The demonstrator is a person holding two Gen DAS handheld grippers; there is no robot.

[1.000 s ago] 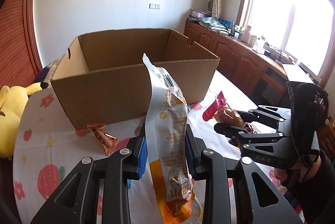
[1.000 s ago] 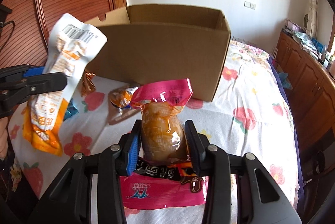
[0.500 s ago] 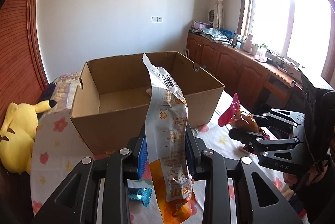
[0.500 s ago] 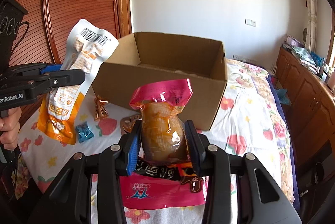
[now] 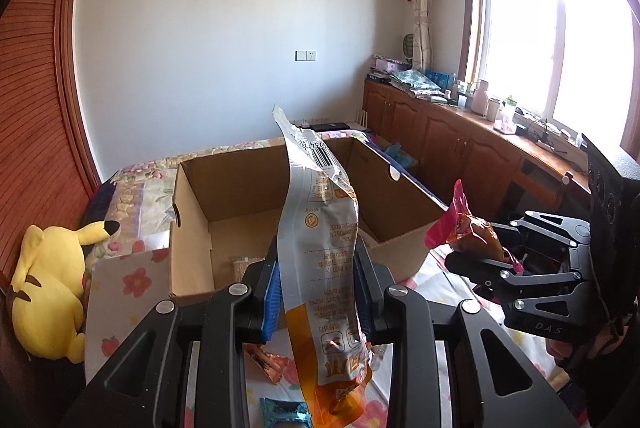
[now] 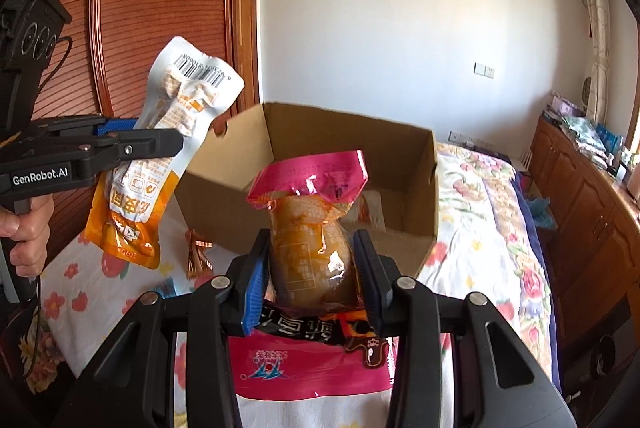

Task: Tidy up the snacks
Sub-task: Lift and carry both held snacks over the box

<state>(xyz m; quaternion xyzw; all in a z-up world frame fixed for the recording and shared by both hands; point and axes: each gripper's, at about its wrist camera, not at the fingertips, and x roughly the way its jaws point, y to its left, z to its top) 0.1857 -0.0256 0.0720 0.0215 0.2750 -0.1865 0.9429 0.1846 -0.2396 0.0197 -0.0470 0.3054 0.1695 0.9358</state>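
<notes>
Two handheld claws hover before an open cardboard box (image 6: 320, 180) on a flowered bed (image 6: 488, 212). The left claw (image 5: 316, 288) is clenched on a white-and-orange snack packet (image 5: 320, 228); the right claw (image 6: 312, 268) grasps a pink-topped snack pouch (image 6: 312, 228). Both packets are raised above the bed, probably to clear the box rim and drop inside.

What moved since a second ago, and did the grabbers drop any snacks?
Both grabbers rose, so the cardboard box now sits lower and its inside shows. Nothing was dropped: the left gripper still clamps the white-and-orange packet, the right gripper still clamps the pink-topped snack. The box stayed put.
</notes>
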